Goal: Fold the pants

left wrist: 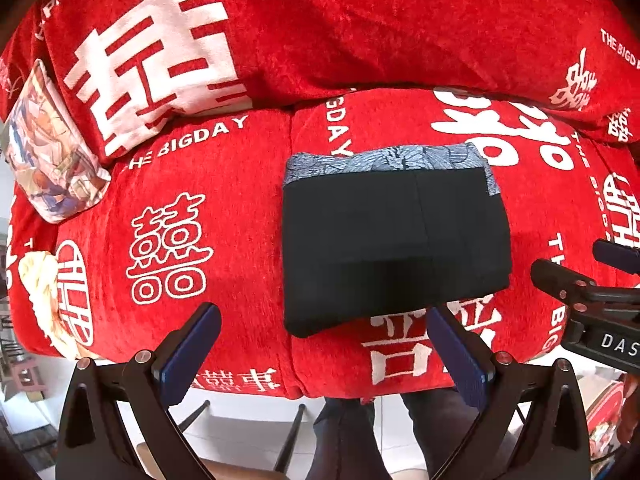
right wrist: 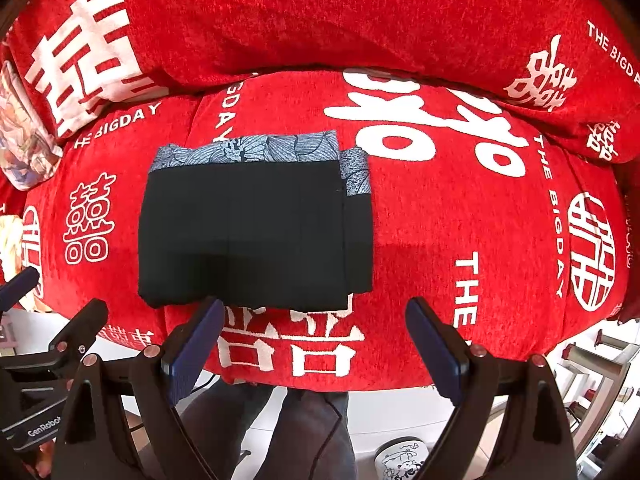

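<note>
The folded black fabric pants [left wrist: 394, 248] are lying as a flat, squarish bundle on the red plush sofa cover printed with white characters [left wrist: 224, 208], on the seat near its front edge. The bundle's longer side is running left to right along the seat, and the blue-grey leaf-patterned waistband [left wrist: 384, 162] is pointing toward the backrest, with a strip of the same pattern turning down the right-hand edge. The black cloth is looking smooth and matte, with faint creases and stacked layers showing at the right side; the cover beneath is looking nubbly and soft.

The left gripper [left wrist: 324, 346] is hanging at the front edge of the seat with its blue-padded fingers spread wide and nothing between them, the right-hand pad just beside the bundle's near edge. The right gripper [right wrist: 316, 338] is likewise gaping wide and empty, its left-hand pad close against the pants' near edge.

A pillow with a pale printed picture [left wrist: 48, 152] is leaning at the left end.
</note>
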`<move>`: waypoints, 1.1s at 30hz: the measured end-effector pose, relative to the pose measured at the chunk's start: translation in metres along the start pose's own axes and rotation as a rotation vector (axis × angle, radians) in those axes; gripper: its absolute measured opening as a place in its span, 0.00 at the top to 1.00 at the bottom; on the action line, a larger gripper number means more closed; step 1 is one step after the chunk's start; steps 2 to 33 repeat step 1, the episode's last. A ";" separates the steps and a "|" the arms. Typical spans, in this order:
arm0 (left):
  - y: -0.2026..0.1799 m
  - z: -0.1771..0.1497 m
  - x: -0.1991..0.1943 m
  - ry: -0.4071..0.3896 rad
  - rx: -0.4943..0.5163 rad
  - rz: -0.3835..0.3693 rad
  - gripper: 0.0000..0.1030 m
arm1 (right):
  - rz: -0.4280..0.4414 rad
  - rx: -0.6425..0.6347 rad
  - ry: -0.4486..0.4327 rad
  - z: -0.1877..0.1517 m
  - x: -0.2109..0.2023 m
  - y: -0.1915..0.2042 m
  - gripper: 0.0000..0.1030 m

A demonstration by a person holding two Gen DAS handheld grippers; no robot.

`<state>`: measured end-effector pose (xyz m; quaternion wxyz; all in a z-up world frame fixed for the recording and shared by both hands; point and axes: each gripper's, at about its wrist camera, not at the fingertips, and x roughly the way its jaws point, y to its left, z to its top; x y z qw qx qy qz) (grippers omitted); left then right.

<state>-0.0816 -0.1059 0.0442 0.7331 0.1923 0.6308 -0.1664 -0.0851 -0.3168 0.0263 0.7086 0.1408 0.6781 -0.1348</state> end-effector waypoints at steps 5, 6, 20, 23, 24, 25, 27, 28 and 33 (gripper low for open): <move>0.000 0.000 0.000 0.003 -0.002 -0.003 0.00 | 0.000 0.001 0.000 0.000 0.000 0.000 0.09; 0.000 0.000 0.000 0.003 -0.002 -0.003 0.00 | 0.000 0.001 0.000 0.000 0.000 0.000 0.09; 0.000 0.000 0.000 0.003 -0.002 -0.003 0.00 | 0.000 0.001 0.000 0.000 0.000 0.000 0.09; 0.000 0.000 0.000 0.003 -0.002 -0.003 0.00 | 0.000 0.001 0.000 0.000 0.000 0.000 0.09; 0.000 0.000 0.000 0.003 -0.002 -0.003 0.00 | 0.000 0.001 0.000 0.000 0.000 0.000 0.09; 0.000 0.000 0.000 0.003 -0.002 -0.003 0.00 | 0.000 0.001 0.000 0.000 0.000 0.000 0.09; 0.000 0.000 0.000 0.003 -0.002 -0.003 0.00 | 0.000 0.001 0.000 0.000 0.000 0.000 0.09; 0.000 0.000 0.000 0.003 -0.002 -0.003 0.00 | 0.000 0.001 0.000 0.000 0.000 0.000 0.09; 0.000 0.000 0.000 0.003 -0.002 -0.003 0.00 | 0.000 0.001 0.000 0.000 0.000 0.000 0.09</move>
